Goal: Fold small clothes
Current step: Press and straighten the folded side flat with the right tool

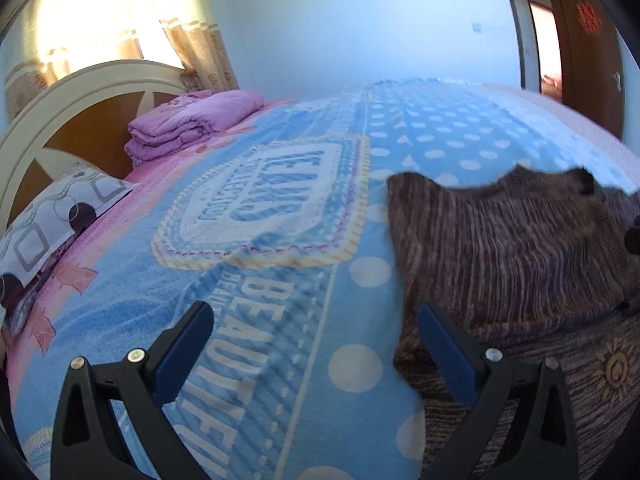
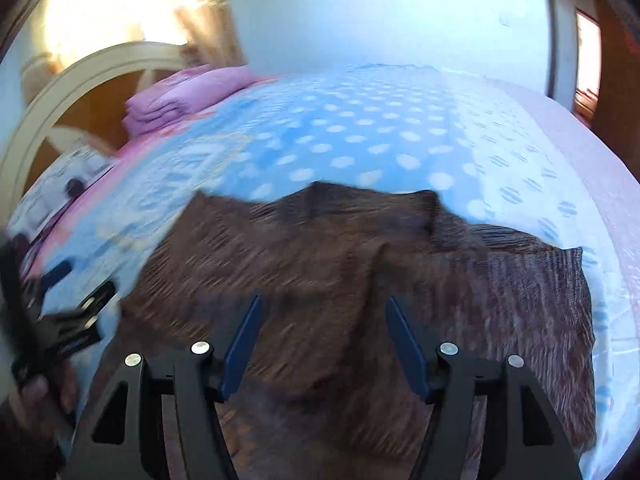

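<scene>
A brown striped knit garment (image 1: 512, 248) lies on the blue polka-dot blanket (image 1: 280, 216), partly folded, with a sun motif near its lower right. In the left wrist view my left gripper (image 1: 316, 316) is open and empty; its right finger (image 1: 444, 344) hovers at the garment's left edge. In the right wrist view the same garment (image 2: 340, 264) fills the middle, blurred. My right gripper (image 2: 322, 312) is open over the garment's middle, holding nothing. The left gripper (image 2: 76, 320) shows at the far left of that view.
A folded pink quilt (image 1: 192, 120) and a patterned pillow (image 1: 60, 216) lie by the cream headboard (image 1: 64, 92) at the far left. The curtained window (image 1: 120, 12) is behind it. A brown door (image 1: 580, 40) stands at the far right.
</scene>
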`<control>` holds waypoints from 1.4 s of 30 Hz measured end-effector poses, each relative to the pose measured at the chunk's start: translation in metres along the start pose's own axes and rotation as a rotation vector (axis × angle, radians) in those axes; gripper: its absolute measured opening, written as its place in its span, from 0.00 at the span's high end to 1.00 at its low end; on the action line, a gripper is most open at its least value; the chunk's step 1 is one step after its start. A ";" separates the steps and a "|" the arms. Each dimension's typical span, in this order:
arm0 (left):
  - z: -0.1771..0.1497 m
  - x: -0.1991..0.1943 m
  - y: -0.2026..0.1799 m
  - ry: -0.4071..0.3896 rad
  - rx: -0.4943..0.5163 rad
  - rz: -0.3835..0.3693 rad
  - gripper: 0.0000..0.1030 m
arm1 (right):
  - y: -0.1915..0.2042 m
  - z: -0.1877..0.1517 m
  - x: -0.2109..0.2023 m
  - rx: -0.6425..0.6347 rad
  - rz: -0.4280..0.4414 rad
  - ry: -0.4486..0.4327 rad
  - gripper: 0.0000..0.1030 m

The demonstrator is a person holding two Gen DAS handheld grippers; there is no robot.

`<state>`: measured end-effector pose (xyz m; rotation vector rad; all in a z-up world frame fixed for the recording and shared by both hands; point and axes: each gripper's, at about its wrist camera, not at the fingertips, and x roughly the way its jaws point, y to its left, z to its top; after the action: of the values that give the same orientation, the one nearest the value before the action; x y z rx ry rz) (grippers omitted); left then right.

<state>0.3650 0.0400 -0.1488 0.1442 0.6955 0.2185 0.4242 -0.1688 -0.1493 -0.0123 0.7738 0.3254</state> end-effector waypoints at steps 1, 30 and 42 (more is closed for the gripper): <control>-0.001 0.004 -0.009 0.022 0.042 -0.008 0.00 | 0.008 -0.007 0.000 -0.028 0.017 0.027 0.37; -0.011 0.003 -0.027 0.043 0.139 0.038 0.00 | 0.039 -0.043 0.017 -0.186 -0.080 0.101 0.67; -0.020 0.001 -0.017 0.117 0.085 -0.062 0.00 | 0.041 -0.058 -0.005 -0.130 -0.066 0.098 0.43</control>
<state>0.3554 0.0250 -0.1686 0.1919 0.8249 0.1384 0.3693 -0.1387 -0.1833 -0.1770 0.8468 0.3137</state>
